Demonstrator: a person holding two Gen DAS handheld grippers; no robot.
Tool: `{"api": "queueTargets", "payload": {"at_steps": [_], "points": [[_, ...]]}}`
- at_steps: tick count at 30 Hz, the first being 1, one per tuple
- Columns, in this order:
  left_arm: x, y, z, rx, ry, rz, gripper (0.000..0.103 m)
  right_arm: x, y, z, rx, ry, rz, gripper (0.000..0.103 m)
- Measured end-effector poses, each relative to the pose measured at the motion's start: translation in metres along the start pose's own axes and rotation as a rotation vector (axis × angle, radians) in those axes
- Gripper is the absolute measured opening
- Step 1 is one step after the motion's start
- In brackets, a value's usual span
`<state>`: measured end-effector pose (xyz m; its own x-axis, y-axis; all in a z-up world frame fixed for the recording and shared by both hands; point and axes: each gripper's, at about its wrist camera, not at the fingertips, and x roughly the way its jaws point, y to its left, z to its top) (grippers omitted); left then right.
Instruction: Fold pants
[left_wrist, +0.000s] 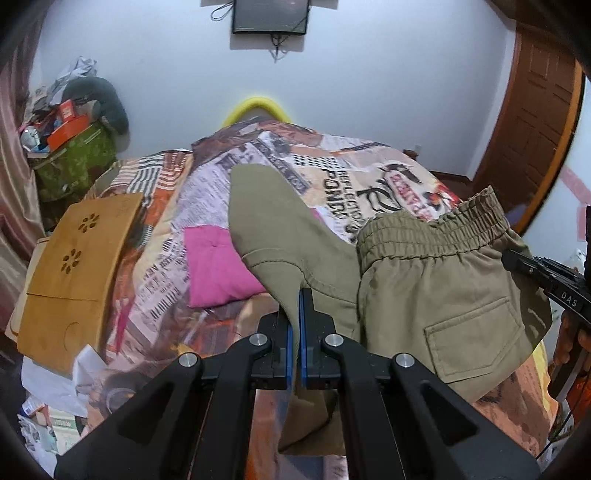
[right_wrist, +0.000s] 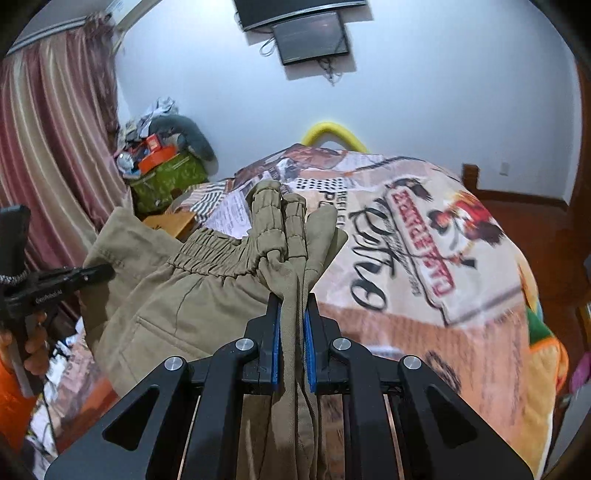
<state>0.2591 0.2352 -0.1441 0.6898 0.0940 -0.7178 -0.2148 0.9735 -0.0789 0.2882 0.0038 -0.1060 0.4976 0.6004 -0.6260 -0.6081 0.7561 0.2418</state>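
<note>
Olive-khaki pants (left_wrist: 436, 295) hang lifted above the bed, held by both grippers. In the left wrist view my left gripper (left_wrist: 298, 295) is shut on a thin fold of the pants near a seam, with a leg panel (left_wrist: 273, 221) standing up past the fingers. The elastic waistband (left_wrist: 436, 232) and a back pocket (left_wrist: 472, 332) show to the right. My right gripper (right_wrist: 293, 297) is shut on a bunched part of the waistband (right_wrist: 277, 229). The pants' body (right_wrist: 177, 295) stretches left toward the other gripper (right_wrist: 88, 275), held in a hand.
The bed (left_wrist: 351, 170) wears a printed newspaper-pattern cover. A pink cloth (left_wrist: 218, 266) and a wooden board (left_wrist: 74, 266) lie on its left side. A green box piled with clutter (left_wrist: 74, 155) stands by the curtain (right_wrist: 48, 155). A wooden door (left_wrist: 535, 129) is at right.
</note>
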Motion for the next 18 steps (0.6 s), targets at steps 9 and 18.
{"api": "queueTargets", "payload": {"at_steps": [9, 18], "points": [[0.040, 0.048, 0.025, -0.021, -0.032, 0.096, 0.002, 0.072, 0.024, 0.034, -0.058, 0.011, 0.025, 0.009], [0.101, 0.099, 0.059, -0.101, -0.047, 0.132, 0.002, 0.136, 0.036, 0.076, -0.040, -0.029, 0.026, 0.009]]}}
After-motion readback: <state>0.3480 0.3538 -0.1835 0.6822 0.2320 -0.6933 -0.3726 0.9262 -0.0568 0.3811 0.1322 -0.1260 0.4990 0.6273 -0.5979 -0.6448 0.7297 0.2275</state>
